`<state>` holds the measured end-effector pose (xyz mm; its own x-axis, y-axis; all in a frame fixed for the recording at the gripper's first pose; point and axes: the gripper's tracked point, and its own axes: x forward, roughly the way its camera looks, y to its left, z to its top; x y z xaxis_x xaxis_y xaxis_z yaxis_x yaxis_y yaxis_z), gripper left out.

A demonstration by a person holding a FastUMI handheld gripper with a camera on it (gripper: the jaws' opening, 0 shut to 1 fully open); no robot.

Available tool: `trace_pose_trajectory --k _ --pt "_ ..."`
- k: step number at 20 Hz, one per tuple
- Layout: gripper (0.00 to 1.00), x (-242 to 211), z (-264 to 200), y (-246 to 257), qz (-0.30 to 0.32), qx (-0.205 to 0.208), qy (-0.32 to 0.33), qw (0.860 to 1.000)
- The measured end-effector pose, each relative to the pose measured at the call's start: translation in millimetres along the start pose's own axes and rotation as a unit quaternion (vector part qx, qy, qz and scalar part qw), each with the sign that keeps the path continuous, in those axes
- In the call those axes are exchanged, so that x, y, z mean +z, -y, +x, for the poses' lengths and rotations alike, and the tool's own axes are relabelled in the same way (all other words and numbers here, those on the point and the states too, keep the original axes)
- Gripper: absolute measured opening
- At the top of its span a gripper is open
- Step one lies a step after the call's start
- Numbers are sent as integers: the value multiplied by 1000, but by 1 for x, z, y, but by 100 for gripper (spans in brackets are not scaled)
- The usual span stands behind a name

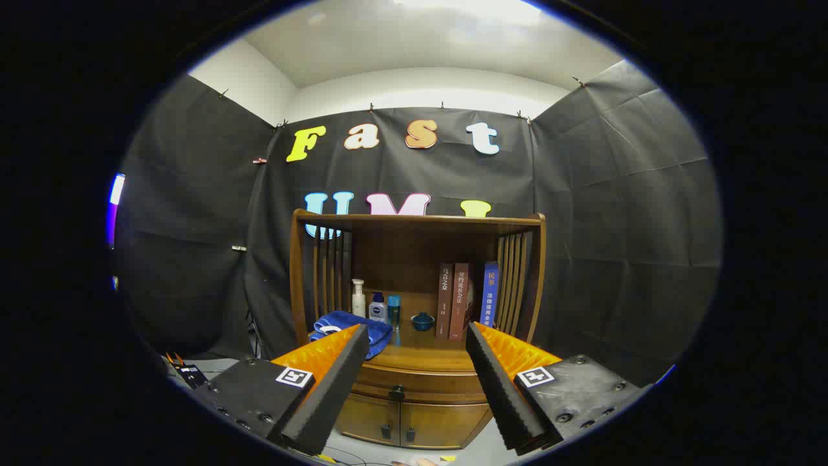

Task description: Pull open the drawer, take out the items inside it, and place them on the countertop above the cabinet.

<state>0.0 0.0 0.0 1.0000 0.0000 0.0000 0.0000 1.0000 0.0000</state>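
A wooden cabinet [417, 388] stands ahead against the booth wall, with a hutch shelf on top. Its drawer [414, 380] is closed, and a dark knob [396, 392] sits at the drawer's middle, just below the gap between my fingers. The countertop [424, 357] lies above the drawer. My gripper [417, 336] is open, well short of the cabinet, with nothing between its fingers. The drawer's contents are hidden.
On the countertop lie a blue towel [352, 323], a white bottle [358, 298], two small blue bottles [385, 309], a small blue bowl [422, 321] and three upright books [464, 299]. Two cabinet doors [404, 424] sit below the drawer. Small items [184, 369] lie at the left.
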Motion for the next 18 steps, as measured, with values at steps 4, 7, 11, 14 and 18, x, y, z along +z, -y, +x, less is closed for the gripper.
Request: trace_pose_trajectory --k 4,7,11,14,18 --pt "99 -2 3 -6 4 5 -4 1000" --pt "99 -3 4 -7 2 6 -6 1000" --pt "99 -8 7 -16 17 16 -13 1000" --pt "99 -12 7 -20 17 20 -19 999" --pt "99 -12 9 -22 14 15 -19 1000"
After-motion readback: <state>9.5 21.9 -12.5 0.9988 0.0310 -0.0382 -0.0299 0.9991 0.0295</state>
